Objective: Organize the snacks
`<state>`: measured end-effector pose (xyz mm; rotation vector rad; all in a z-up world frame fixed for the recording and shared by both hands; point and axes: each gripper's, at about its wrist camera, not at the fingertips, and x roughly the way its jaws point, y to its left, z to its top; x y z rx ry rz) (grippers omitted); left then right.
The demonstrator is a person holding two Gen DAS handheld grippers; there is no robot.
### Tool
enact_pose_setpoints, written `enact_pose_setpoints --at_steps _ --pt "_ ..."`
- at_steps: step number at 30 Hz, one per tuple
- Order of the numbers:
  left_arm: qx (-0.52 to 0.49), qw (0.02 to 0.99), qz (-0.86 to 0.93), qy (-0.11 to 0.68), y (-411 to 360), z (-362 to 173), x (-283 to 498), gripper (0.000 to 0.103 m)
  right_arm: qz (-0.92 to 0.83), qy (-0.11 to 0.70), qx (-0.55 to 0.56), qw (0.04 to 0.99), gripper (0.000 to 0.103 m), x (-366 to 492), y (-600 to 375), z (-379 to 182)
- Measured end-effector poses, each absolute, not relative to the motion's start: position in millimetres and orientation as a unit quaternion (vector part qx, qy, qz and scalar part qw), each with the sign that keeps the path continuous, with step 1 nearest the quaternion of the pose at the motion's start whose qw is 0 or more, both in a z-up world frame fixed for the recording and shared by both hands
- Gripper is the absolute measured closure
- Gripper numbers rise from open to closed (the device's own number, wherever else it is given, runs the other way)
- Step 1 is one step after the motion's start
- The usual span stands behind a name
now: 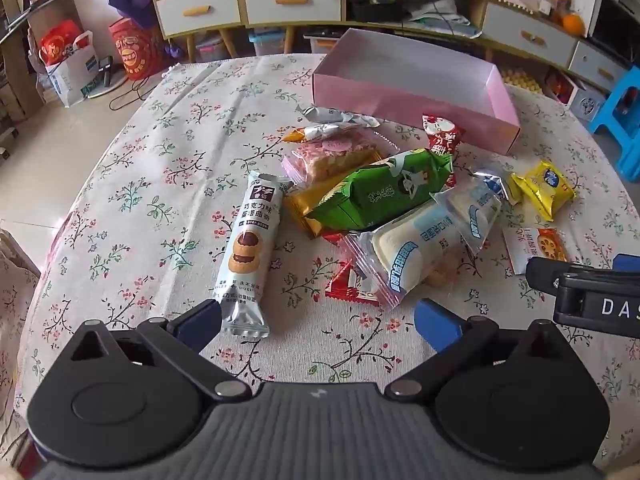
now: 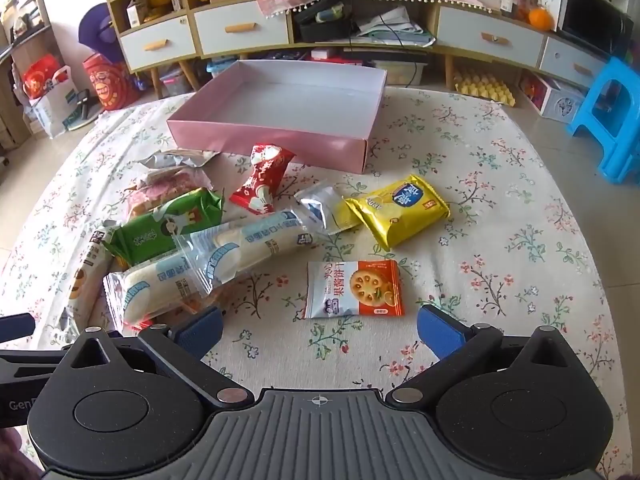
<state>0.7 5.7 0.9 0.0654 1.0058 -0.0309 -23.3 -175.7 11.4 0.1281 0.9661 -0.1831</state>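
- Left wrist view: the left gripper [image 1: 318, 322] hangs over the table with its two blue fingers [image 1: 202, 320] spread wide. Nothing is between them but the flowery tablecloth [image 1: 132, 184].
- A long grey cookie packet [image 1: 248, 254] lies just in front of the left finger. Its near end is just beside that finger.
- To its right sits a heap of snacks. A pink cake packet [image 1: 334, 154] and a green packet [image 1: 384, 190] lie on top of a gold packet [image 1: 308, 208].
- Two clear bread packets [image 1: 404, 258] lean on the heap, and a small red packet [image 1: 348, 284] pokes out from under them.
- Behind the heap stands the pink box [image 1: 416, 110], open on top, with no snack inside.
- Far right lies a yellow packet [image 1: 546, 190]. The tip of the right gripper [image 1: 580, 292] shows at the edge.
- Right wrist view: the same heap sits on the left, with the green packet [image 2: 160, 226] and the bread packets [image 2: 208, 268].
- A red candy packet [image 2: 262, 180] lies near the front wall of the pink box [image 2: 280, 142].
- The yellow packet [image 2: 400, 210] lies to the right, apart from the heap.
- An orange and white biscuit packet [image 2: 354, 290] lies alone, just ahead of the right gripper [image 2: 320, 326].
- The right gripper is wide open too, and it holds nothing.
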Motion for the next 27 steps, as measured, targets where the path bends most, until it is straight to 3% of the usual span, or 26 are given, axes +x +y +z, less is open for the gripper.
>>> enact_pose_setpoints --at_steps 27 --pt "0.029 0.876 -0.010 0.482 6.4 -0.8 1.8 0.000 -0.089 0.465 0.059 0.879 0.000 -23.5 -174.5 10.9"
